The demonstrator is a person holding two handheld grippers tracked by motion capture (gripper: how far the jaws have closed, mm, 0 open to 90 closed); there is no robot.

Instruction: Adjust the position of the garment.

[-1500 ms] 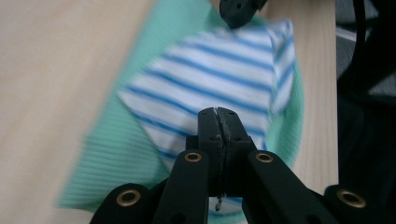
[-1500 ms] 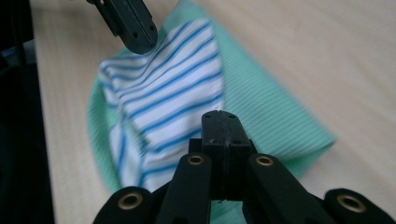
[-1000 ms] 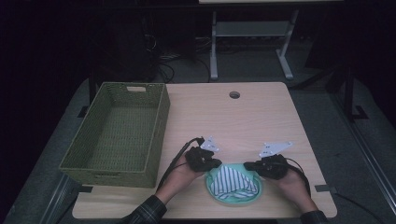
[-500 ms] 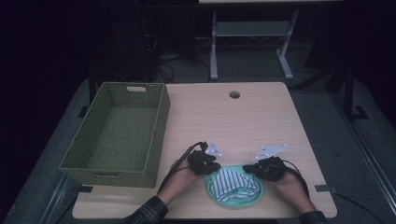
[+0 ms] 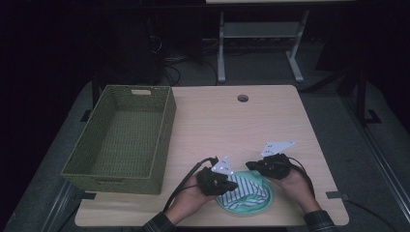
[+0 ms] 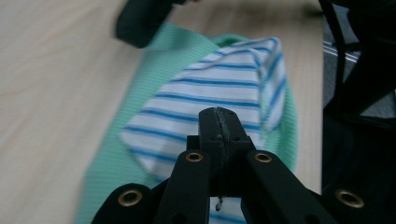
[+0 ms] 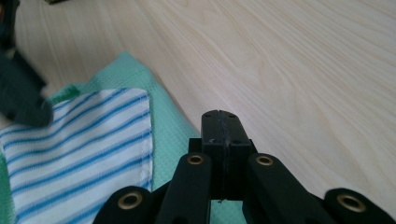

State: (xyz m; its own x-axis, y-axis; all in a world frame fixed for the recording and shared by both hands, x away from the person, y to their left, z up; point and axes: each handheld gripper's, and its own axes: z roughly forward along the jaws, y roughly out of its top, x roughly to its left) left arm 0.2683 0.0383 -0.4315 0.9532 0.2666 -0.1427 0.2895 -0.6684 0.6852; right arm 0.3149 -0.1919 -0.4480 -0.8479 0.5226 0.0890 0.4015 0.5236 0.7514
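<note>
Both grippers worked at the near edge of the surface [image 5: 270,125], one at each side of a striped cloth [image 5: 244,189] that lay on a green cloth [image 5: 246,205]. The left gripper [image 6: 218,119] had its jaws pressed together, and the striped cloth rose in a fold just ahead of its tips; it looked pinched on that cloth, though the contact itself was hidden under the jaws. The right gripper [image 7: 221,122] also had its jaws together, sitting over the green cloth's edge with the striped cloth's hemmed corner off to its left. Whether any fabric sat between those jaws could not be told.

The main risk, as I judged it, was a thin or false grip. If the left gripper held only the hem, a pull could let the fold slip free and collapse. It could equally have caught both layers, so the green cloth would drag along with the striped one. If the right gripper held nothing, one-sided pulling would skew the fold. With both hands so close together, the grippers could also knock one another. The basket [image 5: 126,135] stood well off to the left gripper's left.
</note>
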